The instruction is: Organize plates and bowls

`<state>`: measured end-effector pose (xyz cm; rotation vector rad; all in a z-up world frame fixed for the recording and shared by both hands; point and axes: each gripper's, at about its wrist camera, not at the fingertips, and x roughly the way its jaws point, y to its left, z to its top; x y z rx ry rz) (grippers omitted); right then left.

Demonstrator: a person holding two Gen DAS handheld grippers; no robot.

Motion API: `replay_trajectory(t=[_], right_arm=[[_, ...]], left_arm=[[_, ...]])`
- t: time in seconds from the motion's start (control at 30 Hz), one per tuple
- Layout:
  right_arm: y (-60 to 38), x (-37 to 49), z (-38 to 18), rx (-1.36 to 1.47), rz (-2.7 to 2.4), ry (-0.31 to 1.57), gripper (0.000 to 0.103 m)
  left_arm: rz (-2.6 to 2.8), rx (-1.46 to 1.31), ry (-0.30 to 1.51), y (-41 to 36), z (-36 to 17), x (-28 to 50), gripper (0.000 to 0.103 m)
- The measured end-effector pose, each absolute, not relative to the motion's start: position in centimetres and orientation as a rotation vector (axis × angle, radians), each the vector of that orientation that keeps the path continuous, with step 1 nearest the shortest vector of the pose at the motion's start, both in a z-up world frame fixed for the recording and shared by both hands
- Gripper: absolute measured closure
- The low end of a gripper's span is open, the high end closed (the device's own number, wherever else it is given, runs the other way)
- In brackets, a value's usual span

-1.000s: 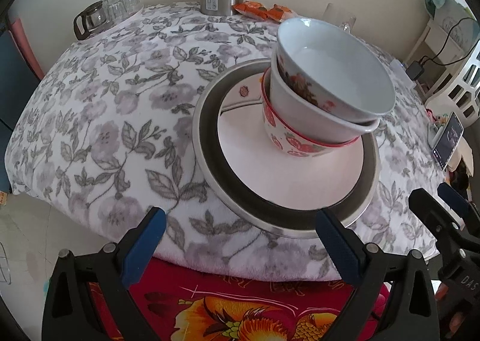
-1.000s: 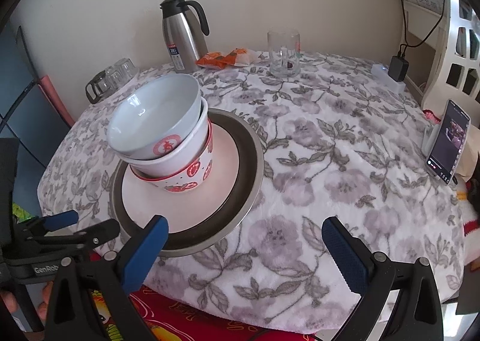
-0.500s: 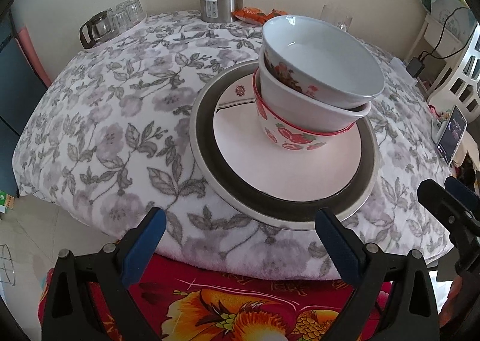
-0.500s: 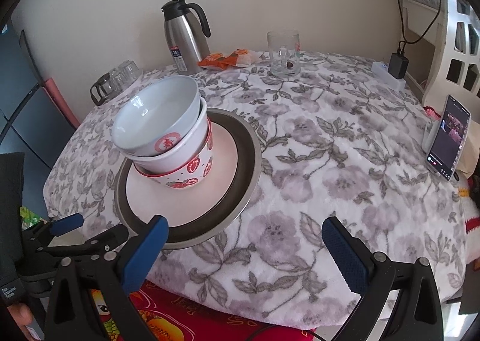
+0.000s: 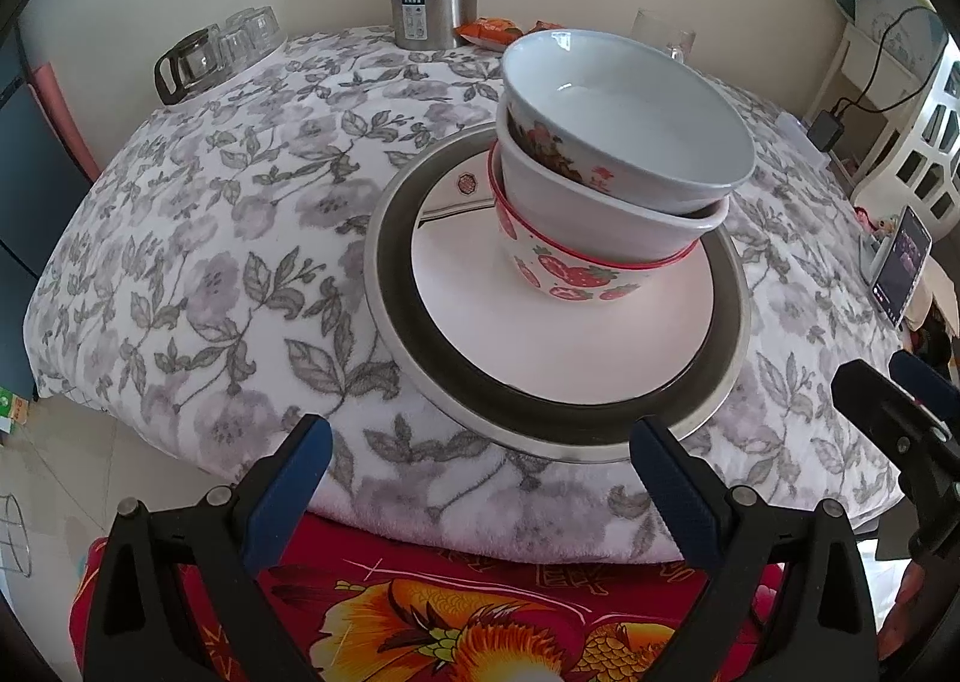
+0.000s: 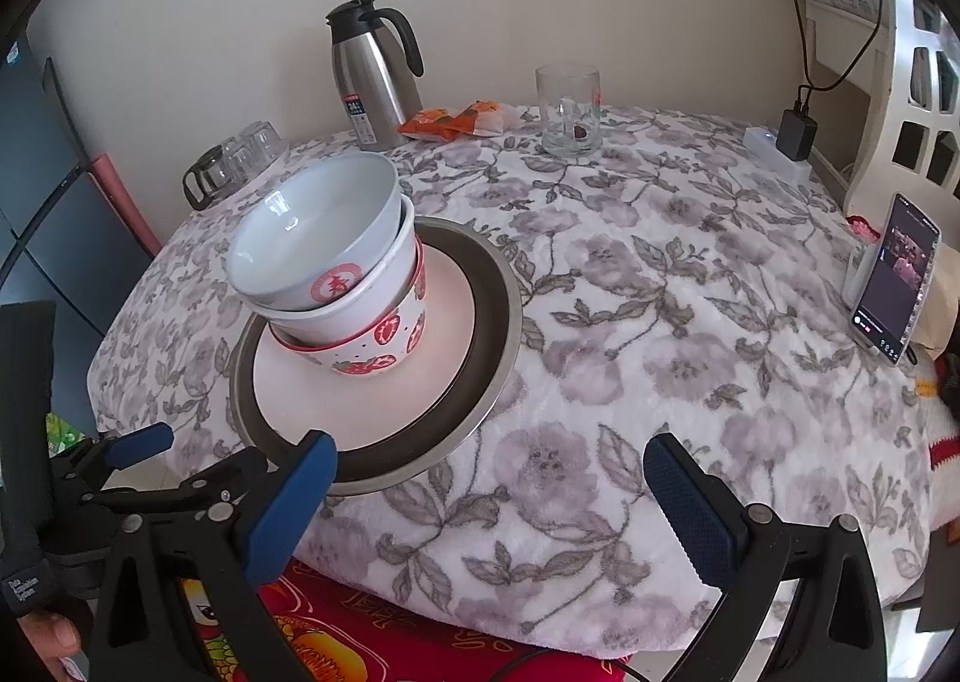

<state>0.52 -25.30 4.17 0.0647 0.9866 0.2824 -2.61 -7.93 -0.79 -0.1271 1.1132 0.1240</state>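
Stack of three bowls [image 5: 612,190] on a white plate [image 5: 558,322], itself nested in a larger dark-rimmed plate [image 5: 390,286], all on the table [image 5: 198,238] just beyond the fingers. Left gripper [image 5: 480,490]: fingers wide apart, holding nothing, their tips short of the large plate's near rim. Right gripper [image 6: 489,493]: fingers likewise wide and empty, the stack ahead and off to the side of its left finger [image 6: 294,493]. Top bowl [image 6: 318,232] sits tilted in the one below. Stacking appears finished or close to it; both grippers hang clear at the table edge. If a further move is wanted, it would probably be to level the top bowl, which calls for a light pinch on its rim without nudging the lower bowls.
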Motion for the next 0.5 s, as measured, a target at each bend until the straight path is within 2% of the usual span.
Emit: replay_trajectory(t=[0.5], right_arm=[[-25.31, 0.53, 3.91, 0.064, 0.281, 0.994, 0.000]], left_arm=[[0.145, -0.170, 1.112, -7.15, -0.98, -2.53, 0.004]])
